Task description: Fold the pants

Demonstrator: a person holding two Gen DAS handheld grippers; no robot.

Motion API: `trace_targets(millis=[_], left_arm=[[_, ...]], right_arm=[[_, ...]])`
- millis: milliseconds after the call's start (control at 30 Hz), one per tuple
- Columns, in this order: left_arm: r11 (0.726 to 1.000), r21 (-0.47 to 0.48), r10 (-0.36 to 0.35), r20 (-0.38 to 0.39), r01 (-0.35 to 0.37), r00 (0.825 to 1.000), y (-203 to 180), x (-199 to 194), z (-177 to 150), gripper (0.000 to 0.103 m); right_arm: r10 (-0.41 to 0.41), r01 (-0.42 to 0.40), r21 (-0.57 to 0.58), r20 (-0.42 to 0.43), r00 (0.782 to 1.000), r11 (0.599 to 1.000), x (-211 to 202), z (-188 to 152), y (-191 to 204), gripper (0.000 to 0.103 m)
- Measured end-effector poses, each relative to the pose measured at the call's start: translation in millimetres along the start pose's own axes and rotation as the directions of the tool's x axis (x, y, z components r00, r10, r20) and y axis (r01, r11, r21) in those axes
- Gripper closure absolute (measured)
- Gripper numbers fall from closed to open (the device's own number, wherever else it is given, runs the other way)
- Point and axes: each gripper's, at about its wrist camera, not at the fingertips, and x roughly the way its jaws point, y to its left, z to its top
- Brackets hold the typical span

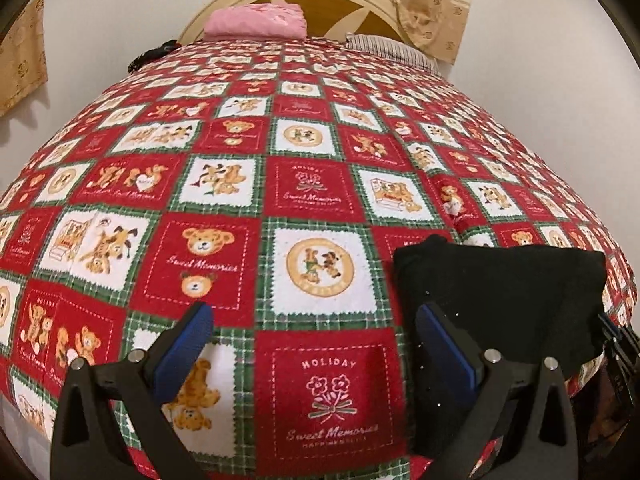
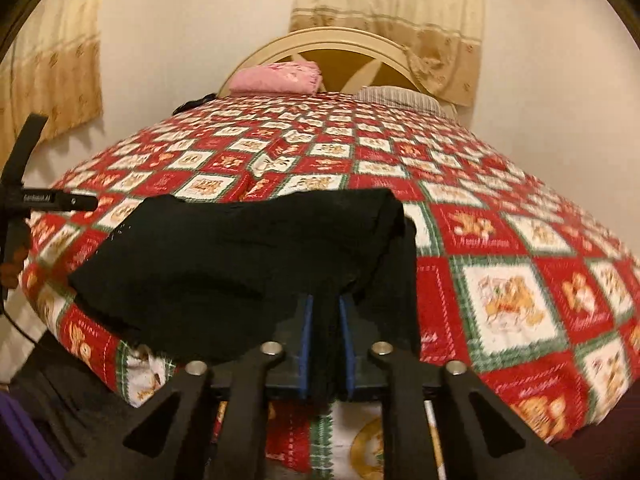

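The black pants (image 1: 504, 288) lie folded into a compact bundle near the bed's front edge, on the red bear-print quilt (image 1: 256, 184). My left gripper (image 1: 316, 328) is open and empty over the quilt; its right finger (image 1: 444, 344) rests at the bundle's left side. In the right wrist view the pants (image 2: 240, 256) fill the near centre. My right gripper (image 2: 324, 312) is shut on a fold of the pants at the near edge, with black cloth between its blue pads (image 2: 307, 332).
A pink folded cloth (image 1: 256, 20) and a striped pillow (image 1: 392, 50) sit by the cream headboard (image 2: 344, 46). Beige curtains hang on the wall behind. The left gripper's black body (image 2: 24, 196) shows at the left of the right wrist view. The bed edge drops off near the pants.
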Motion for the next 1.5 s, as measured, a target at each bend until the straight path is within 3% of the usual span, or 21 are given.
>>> trace_targets(millis=[167,300,367,433,467,533,600,667,800,867,900,933,967,1067,1167,1200,1267,1300,1333,1500], left_arm=[[1.000,0.022,0.002,0.001,-0.002,1.000,-6,-3,-3,0.000],[0.999,0.030,-0.024,-0.030,0.025,0.999,-17,4,-12,0.000],[0.998,0.042,-0.034,-0.049,0.036,0.998,-23,9,-17,0.000],[0.998,0.060,-0.032,-0.065,0.036,0.997,-31,14,-22,0.000],[0.997,0.076,-0.028,-0.076,0.033,0.997,-36,17,-24,0.000],[0.994,0.106,-0.013,-0.069,0.020,0.998,-43,16,-24,0.000],[0.991,0.131,-0.005,-0.040,0.010,0.999,-48,12,-20,0.000],[0.991,0.132,-0.012,0.000,0.012,1.000,-53,8,-13,0.000],[0.993,0.111,-0.033,0.008,0.032,0.999,-66,17,-9,0.000],[0.993,0.114,0.013,-0.015,-0.012,1.000,-73,27,-16,0.000],[0.993,0.119,0.024,-0.026,-0.021,0.999,-76,30,-20,0.000],[0.992,0.120,0.035,-0.040,-0.030,0.999,-78,34,-26,0.000],[0.993,0.111,0.037,-0.043,-0.032,0.998,-78,37,-34,0.000],[0.992,0.123,0.043,-0.015,-0.041,0.999,-79,30,-38,0.000],[0.994,0.110,0.029,-0.040,-0.024,0.999,-76,29,-34,0.000],[0.994,0.104,0.022,-0.043,-0.018,0.999,-74,29,-33,0.000],[0.995,0.098,0.015,-0.044,-0.010,0.999,-73,29,-33,0.000],[0.995,0.097,0.015,-0.044,-0.011,0.999,-74,28,-33,0.000],[0.996,0.094,0.015,-0.043,-0.011,0.999,-74,28,-33,0.000],[0.997,0.074,0.002,-0.042,0.001,0.999,-77,30,-33,0.000]], right_arm=[[-0.063,0.063,-0.046,0.019,0.998,0.997,0,14,-26,0.094],[-0.023,0.022,-0.050,-0.027,0.999,0.999,22,0,-36,0.094],[0.005,-0.004,-0.014,0.048,0.999,1.000,16,-8,-42,0.093],[0.040,-0.042,0.042,0.058,0.998,0.998,10,-10,-48,0.091],[0.046,-0.049,0.059,0.052,0.998,0.997,7,-9,-50,0.087],[0.021,-0.030,0.129,0.073,0.997,0.991,-7,-5,-58,0.069],[-0.001,-0.038,0.210,0.180,0.984,0.977,-29,1,-69,0.069],[-0.008,-0.045,0.240,0.213,0.977,0.970,-34,11,-73,0.069],[0.080,-0.118,0.234,0.165,0.983,0.965,4,40,-62,0.069],[0.111,-0.136,0.211,0.123,0.986,0.968,30,48,-53,0.069],[0.107,-0.117,0.188,0.066,0.992,0.975,49,50,-48,0.069],[0.036,-0.028,0.160,-0.045,0.998,0.987,77,50,-42,0.069],[0.020,-0.009,0.161,-0.069,0.997,0.987,87,49,-43,0.069],[0.044,-0.028,0.254,-0.058,0.997,0.967,98,53,-55,0.065],[0.083,-0.091,0.361,0.037,0.996,0.928,72,54,-68,0.064],[0.081,-0.110,0.373,0.092,0.992,0.921,55,51,-70,0.060],[0.044,-0.092,0.368,0.137,0.990,0.925,36,45,-70,0.042],[0.010,-0.068,0.357,0.160,0.987,0.932,25,38,-68,0.025],[-0.001,-0.059,0.349,0.167,0.986,0.935,19,35,-68,0.018],[0.006,-0.019,0.309,0.043,0.999,0.951,28,2,-55,0.018]])
